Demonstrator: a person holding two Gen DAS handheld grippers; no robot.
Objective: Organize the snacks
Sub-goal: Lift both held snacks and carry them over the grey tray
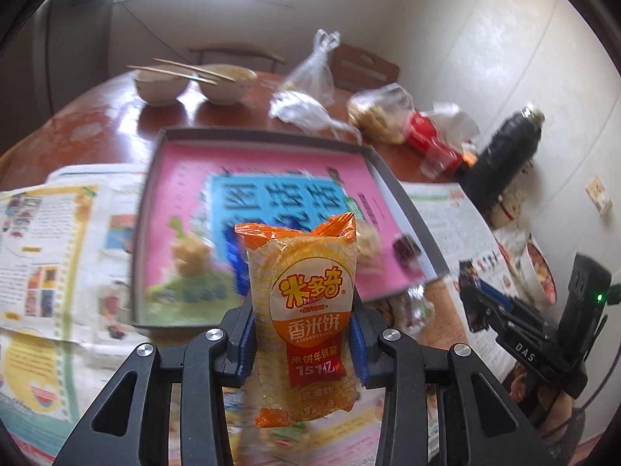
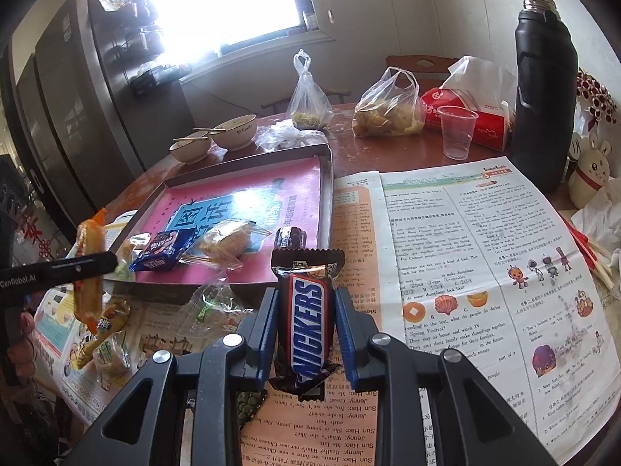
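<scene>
The orange-and-yellow plastic rice-cracker packet [image 1: 304, 318] stands upright between the blue pads of the left gripper [image 1: 302, 343], which is clamped narrowly on its lower half and held level above the newspaper, aimed toward the tray at 12 o'clock. Its label reads "米多奇", "香米饼", "XIANGMIBING" and "151亿". In the right wrist view the same packet hangs at 9 o'clock, pinched by a black finger marked "GenRobot.AI".

The brown Snickers chocolate bar [image 2: 308, 320] is gripped upright in the right gripper [image 2: 306, 334], jaws closed on its sides, "SNICKERS" running up the wrapper; the tool is raised over the printed English-lesson newspaper [image 2: 465, 252], where "Spring Festival" can be read.

At 11 o'clock from the bar lies the shallow dark metal tray [image 2: 326, 178] lined with a pink sheet bearing blue Chinese characters. On it sit a blue Oreo packet [image 2: 165, 250], a clear-wrapped pastry [image 2: 227, 242] and a small dark wrapped sweet [image 2: 289, 237].
</scene>
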